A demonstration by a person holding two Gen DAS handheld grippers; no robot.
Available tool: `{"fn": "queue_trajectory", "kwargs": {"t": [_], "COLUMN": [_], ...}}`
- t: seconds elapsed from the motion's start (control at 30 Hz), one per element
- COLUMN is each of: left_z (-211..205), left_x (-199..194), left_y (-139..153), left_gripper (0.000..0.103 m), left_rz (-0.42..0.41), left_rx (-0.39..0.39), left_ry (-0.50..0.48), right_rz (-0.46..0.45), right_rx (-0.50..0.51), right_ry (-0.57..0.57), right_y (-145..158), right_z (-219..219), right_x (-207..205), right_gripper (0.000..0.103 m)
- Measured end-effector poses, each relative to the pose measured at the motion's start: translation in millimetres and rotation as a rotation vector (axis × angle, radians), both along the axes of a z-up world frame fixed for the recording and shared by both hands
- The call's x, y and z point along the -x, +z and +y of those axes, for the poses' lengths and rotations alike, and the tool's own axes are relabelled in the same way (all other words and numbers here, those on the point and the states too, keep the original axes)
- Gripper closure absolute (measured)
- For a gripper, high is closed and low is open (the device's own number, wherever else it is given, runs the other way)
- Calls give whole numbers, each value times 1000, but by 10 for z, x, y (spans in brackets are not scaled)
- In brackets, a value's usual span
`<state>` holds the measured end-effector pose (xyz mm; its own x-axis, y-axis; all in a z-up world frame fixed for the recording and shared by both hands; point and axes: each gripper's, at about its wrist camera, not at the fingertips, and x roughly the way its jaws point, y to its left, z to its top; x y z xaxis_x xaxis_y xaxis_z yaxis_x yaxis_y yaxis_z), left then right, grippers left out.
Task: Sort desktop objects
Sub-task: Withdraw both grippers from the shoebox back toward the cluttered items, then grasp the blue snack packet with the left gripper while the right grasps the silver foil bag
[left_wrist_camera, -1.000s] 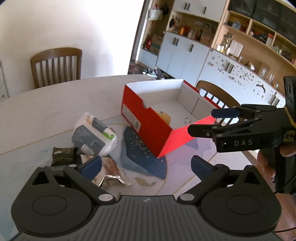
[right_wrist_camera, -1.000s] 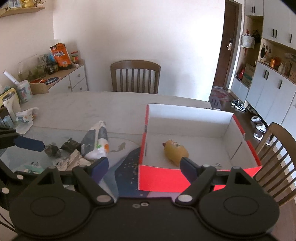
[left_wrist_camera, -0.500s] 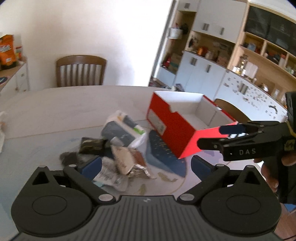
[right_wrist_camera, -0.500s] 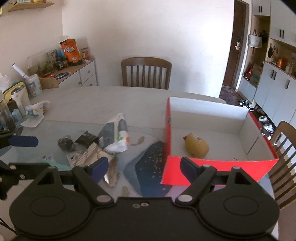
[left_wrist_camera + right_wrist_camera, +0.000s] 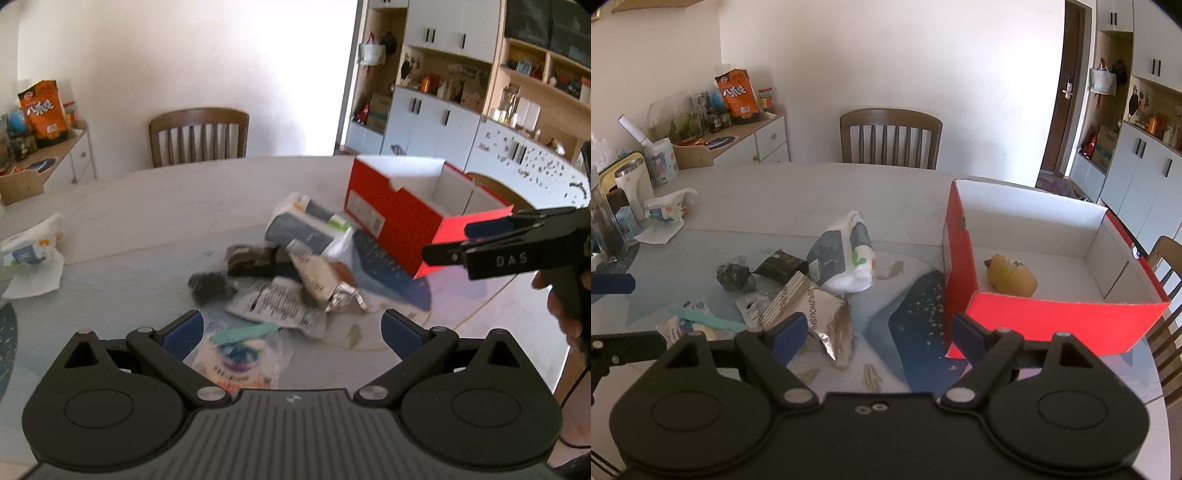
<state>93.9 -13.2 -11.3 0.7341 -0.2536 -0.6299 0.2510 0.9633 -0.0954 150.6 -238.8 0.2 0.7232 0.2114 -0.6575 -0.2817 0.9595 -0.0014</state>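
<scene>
Wrappers (image 5: 291, 295) are lying heaped beside red box (image 5: 1052, 317) w/ yellow toy (image 5: 1012, 277) inside, both grippers, left (image 5: 291, 328) & right (image 5: 879, 328), hovering wide open, empty, risking scattering thin foil if jaws are closing too shallow.

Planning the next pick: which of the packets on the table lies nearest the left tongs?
The flat clear packet with the teal strip, lying right between the open left tongs; the printed wrappers and white pouch lie farther off.
</scene>
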Motion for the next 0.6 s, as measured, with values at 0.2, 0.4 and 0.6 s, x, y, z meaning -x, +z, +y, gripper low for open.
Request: {"fn": "queue_trajectory", "kwargs": {"t": [0.2,0.4,0.6], "left_z": [126,202,160], "left_x": [99,156,206], "left_y": [-163,-327,-540], "left_gripper": [0,0,0], "left_rz": [44,76,106], "left_rx": [6,17,12], "left_ry": [-6,-46,-127], "right_rz": [13,20,43], "right_rx": [2,9,23], "right_ry": [-6,-12,-19], "right_y": [-78,-159,-280], "right_z": [60,128,218], "right_x": [-4,-26,-87], "right_gripper": [18,18,18]}}
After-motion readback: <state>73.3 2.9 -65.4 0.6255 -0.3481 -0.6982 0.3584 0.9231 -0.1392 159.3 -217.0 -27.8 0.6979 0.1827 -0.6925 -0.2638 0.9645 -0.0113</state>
